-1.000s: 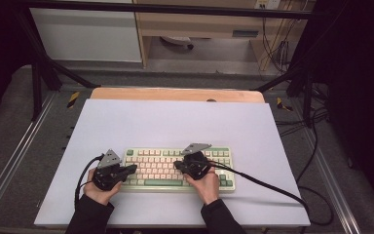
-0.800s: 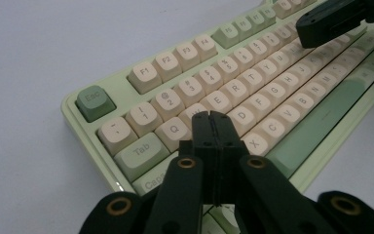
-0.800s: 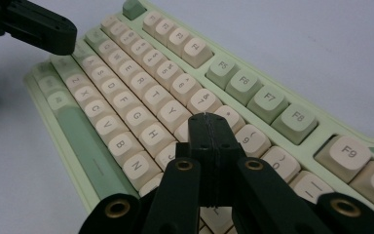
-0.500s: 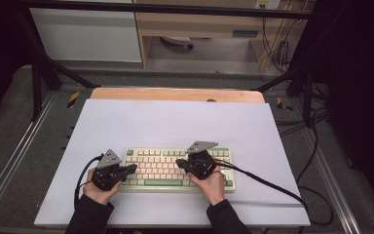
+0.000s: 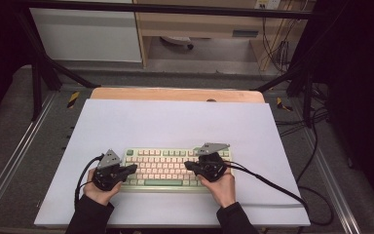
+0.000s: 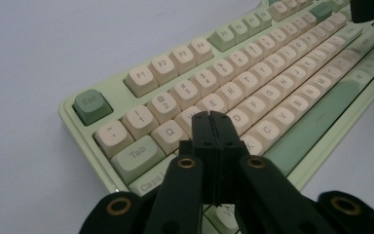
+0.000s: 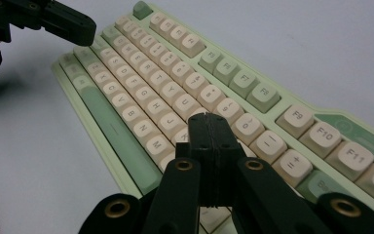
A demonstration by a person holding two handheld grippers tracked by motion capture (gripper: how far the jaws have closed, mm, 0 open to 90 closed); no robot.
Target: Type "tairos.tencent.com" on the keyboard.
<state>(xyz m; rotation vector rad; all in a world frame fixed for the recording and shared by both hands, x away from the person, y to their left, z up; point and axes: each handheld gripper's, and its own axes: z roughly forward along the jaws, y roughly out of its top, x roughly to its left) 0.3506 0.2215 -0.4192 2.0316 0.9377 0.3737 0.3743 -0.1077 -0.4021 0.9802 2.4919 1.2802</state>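
- The high view looks forward and down from above the person's side, taking in the whole white table top point(image 5: 175, 122) and the floor beyond it.
- The left gripper view sits low and close, facing along its shut black jaws over the left end of the pale green keyboard with cream keys point(image 6: 272, 83).
- The right gripper view sits equally close over the keyboard's right end, facing toward its far left end.
- All three views share the keyboard.
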